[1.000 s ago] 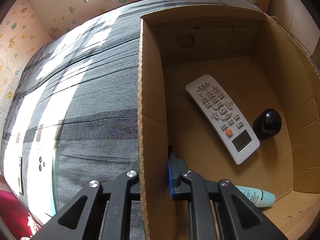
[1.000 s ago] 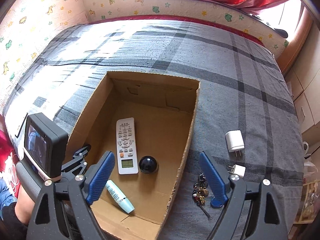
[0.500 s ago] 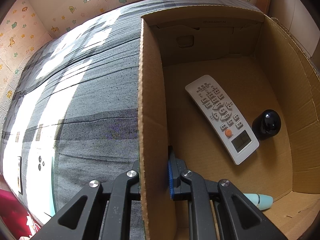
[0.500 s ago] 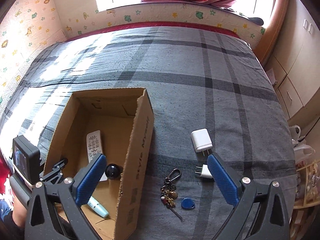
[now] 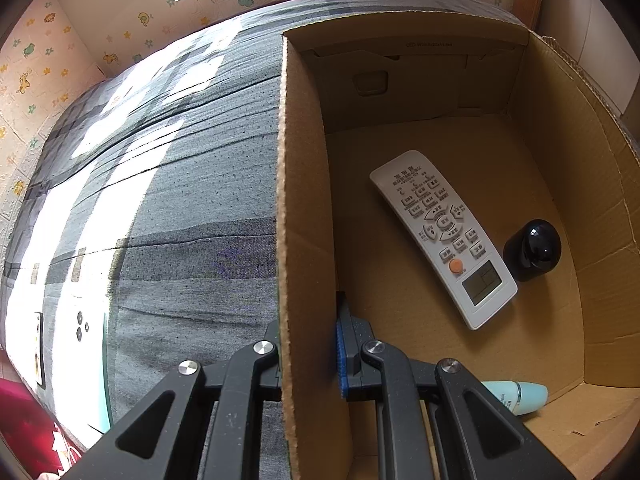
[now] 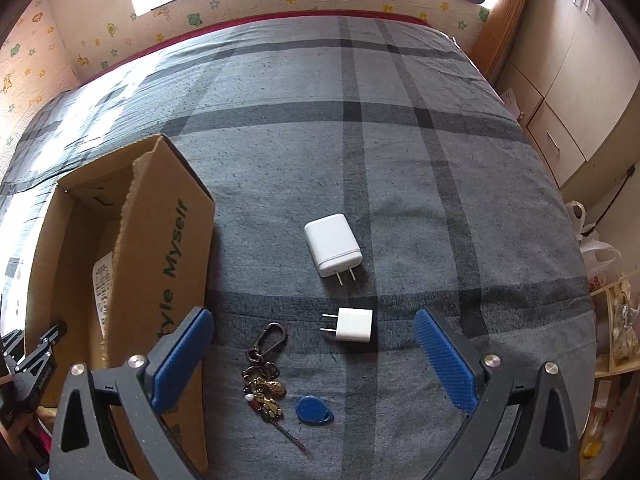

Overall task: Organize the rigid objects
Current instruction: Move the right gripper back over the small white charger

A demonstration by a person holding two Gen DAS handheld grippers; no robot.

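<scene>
1. The left gripper (image 5: pixel 308 354) is angled steeply down at a cardboard box (image 5: pixel 304 200) on a bed (image 5: pixel 180 200). Its jaws are pinched on the box's side wall, one finger outside and one inside, with a blue pad flat against the inner face.

2. The right gripper (image 6: pixel 314 354) is also pointed steeply down, over open bedding to the right of the box (image 6: pixel 160 264). Its jaws have just been opening and are spread wide, the blue pads well apart. Nothing is pressed by them.

3. Between the spread fingers, in the right wrist view, a small plug (image 6: pixel 354 325) is seen lying on the bed. A larger charger (image 6: pixel 332 245) lies just beyond it. A bunch of keys (image 6: pixel 266 384) with a blue tag (image 6: pixel 314 410) lies nearer the camera, left of the small plug. All three are apart from each other.

4. Inside the box, a white remote (image 5: pixel 442 236) lies diagonally on the floor. A black round object (image 5: pixel 532 249) sits just beside its lower end. A pale blue tube (image 5: pixel 518 396) lies near the front corner, partly hidden behind the left gripper.

5. The box's walls stand upright and its top is open. Its printed outer wall is close to the right gripper's left finger.

6. Plain bedding lies open around the plug, charger and keys. The bed's right edge and cupboards (image 6: pixel 560 120) are well off to the side.
</scene>
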